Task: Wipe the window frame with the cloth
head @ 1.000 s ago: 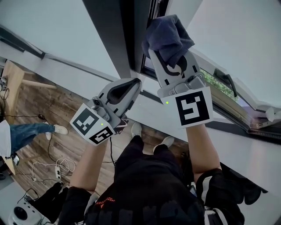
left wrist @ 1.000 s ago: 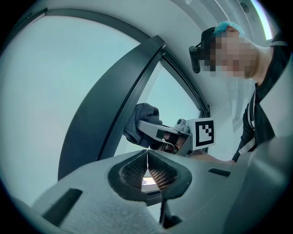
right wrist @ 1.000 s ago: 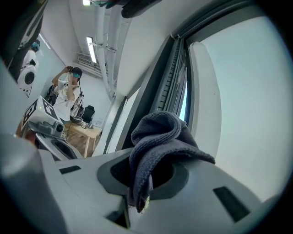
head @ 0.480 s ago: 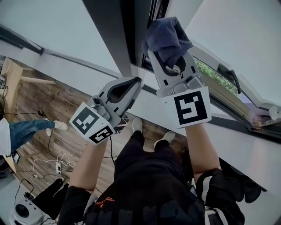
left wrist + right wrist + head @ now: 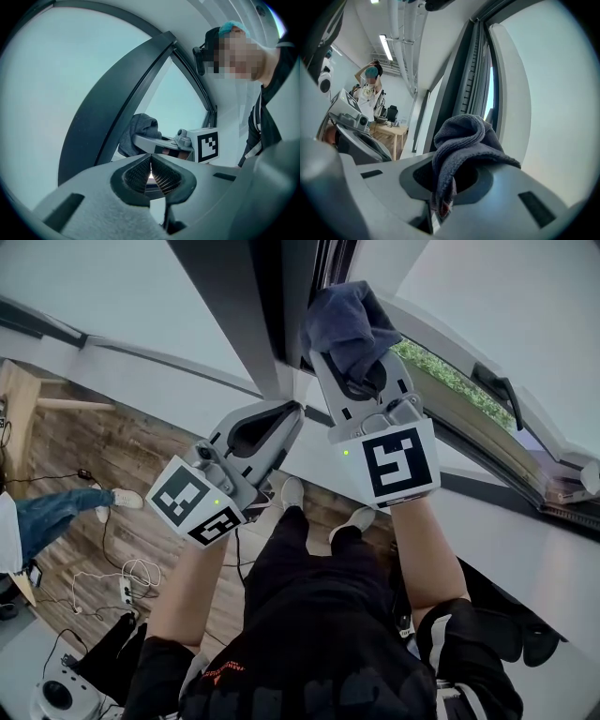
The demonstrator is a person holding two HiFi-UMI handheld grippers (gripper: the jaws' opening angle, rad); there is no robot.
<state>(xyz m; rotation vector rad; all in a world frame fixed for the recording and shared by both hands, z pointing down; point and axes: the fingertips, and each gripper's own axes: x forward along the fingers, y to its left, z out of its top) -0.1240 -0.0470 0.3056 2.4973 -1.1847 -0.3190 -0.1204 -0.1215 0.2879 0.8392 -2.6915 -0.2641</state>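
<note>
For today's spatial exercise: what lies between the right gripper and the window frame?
The cloth, clamped in the right gripper, sits before the window frame, seen in the right gripper view.

Text check: I can read no words, numbers or brand names in any view | left gripper point(image 5: 292, 412): black-and-white square markers point(image 5: 184, 498) on its cube, patterns only, no letters | right gripper point(image 5: 358, 360): same | orange print point(image 5: 223, 669) on the person's black top point(image 5: 319, 634): too small to read
</note>
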